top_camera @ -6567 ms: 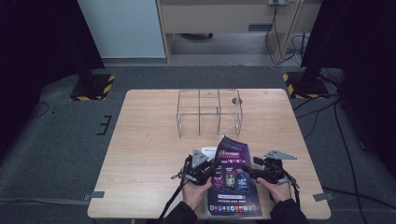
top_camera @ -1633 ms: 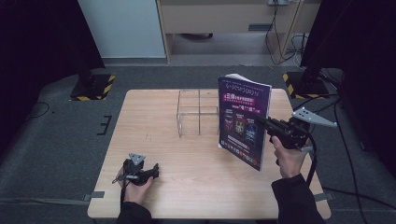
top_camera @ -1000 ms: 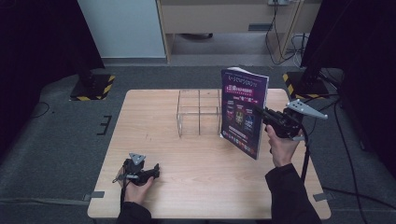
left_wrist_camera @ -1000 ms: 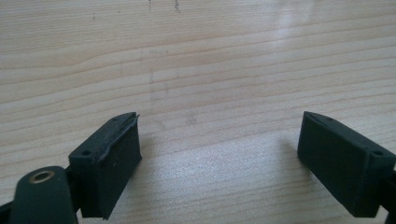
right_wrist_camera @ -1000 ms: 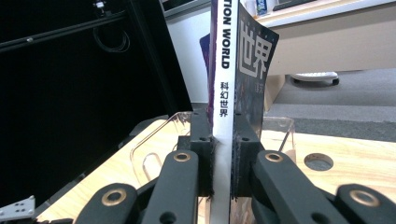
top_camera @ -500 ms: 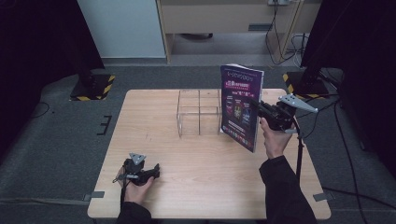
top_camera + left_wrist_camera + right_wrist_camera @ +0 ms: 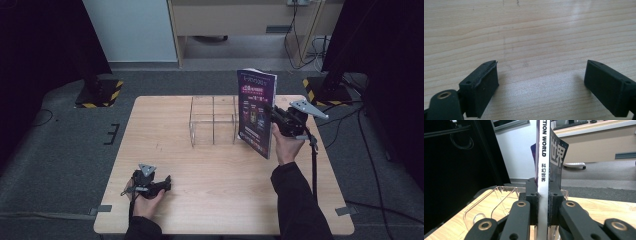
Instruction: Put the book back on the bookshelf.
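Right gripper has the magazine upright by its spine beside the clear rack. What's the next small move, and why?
Probably ease the magazine sideways over the clear rack's nearest slot before lowering. The right gripper is clamped on the spine, the magazine stands upright just off the rack's right end, and the left gripper rests open on the table.

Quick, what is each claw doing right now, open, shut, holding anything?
Left claw: open, empty, low over the table.
Right claw: shut on the magazine, gripping its spine and holding it upright beside the clear rack.
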